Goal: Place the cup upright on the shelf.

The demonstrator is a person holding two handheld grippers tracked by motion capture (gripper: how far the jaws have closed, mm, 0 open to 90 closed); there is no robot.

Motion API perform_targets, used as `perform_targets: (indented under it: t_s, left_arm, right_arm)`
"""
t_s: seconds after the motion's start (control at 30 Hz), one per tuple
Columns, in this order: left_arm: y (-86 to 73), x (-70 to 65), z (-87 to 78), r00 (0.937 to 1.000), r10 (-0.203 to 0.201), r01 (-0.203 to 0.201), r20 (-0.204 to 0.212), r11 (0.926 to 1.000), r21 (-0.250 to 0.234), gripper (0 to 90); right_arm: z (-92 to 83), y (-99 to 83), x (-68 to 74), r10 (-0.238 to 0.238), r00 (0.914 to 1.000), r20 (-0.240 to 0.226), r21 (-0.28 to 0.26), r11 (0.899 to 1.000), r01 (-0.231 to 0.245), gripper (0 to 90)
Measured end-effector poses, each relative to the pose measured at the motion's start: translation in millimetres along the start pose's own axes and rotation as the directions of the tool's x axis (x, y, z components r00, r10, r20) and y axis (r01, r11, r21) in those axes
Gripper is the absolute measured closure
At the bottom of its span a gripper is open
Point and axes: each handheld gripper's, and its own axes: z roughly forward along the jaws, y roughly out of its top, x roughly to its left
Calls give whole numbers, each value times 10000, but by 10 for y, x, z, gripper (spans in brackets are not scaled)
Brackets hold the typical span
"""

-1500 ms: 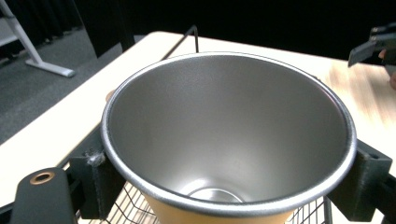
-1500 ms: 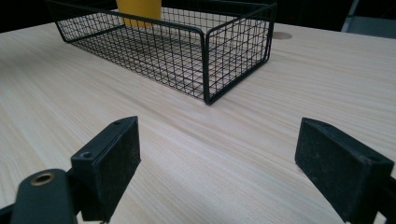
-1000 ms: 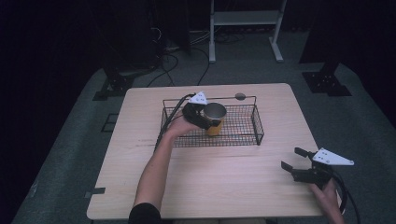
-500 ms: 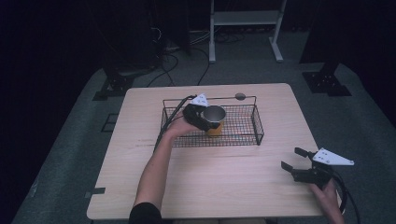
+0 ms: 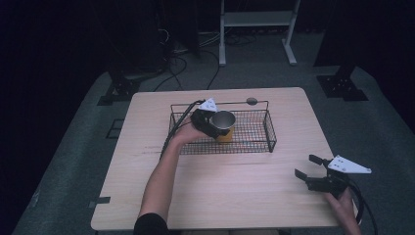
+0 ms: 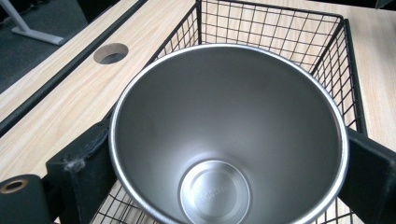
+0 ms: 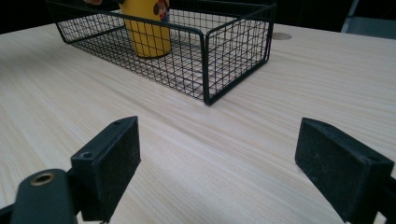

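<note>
A cup, steel inside [image 6: 224, 140] and yellow outside [image 7: 147, 32], stands upright in the black wire basket [image 5: 269, 132] at the table's far middle. My left gripper [image 5: 220, 128] reaches in from the basket's left, one jaw on each side of the cup's rim. Its jaws have just been opening; the cup [image 5: 224, 121] stays between them, and the pads [image 6: 81, 163] look eased off the wall. My right gripper [image 5: 306, 165] hovers open low over bare table at the near right, aimed toward the basket [image 7: 205, 65], nothing between its pads [image 7: 112, 163].
A round cable hole [image 5: 252, 101] sits in the light wood table [image 5: 220, 196] just behind the basket. The person's left forearm [image 5: 161, 176] crosses the table's near left. A cable trails from each gripper. Dark floor and a white stand lie beyond the far edge.
Nothing has visibly moved in the high view: both hands, the cup and the basket stay where they were.
</note>
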Motion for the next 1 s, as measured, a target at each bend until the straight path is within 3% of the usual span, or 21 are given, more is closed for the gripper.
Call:
perform_targets:
  t_s: [0.2, 0.6, 1.0]
  left_arm:
    - [21, -11, -10, 10000, 0, -1, -37, 9998, -186, 0]
    - [87, 2, -93, 9995, 19, -38, -305, 9981, -622, 0]
    - [194, -86, -229, 9986, 207, -259, -487, 9938, -1079, 0]
  right_arm:
    - [0, 0, 2, -20, 10000, 15, -5, 10000, 20, 131]
    - [3, 0, 7, -122, 9999, -3, -8, 9999, 122, 132]
    - [-4, -2, 2, -61, 10000, -34, -16, 10000, 61, 131]
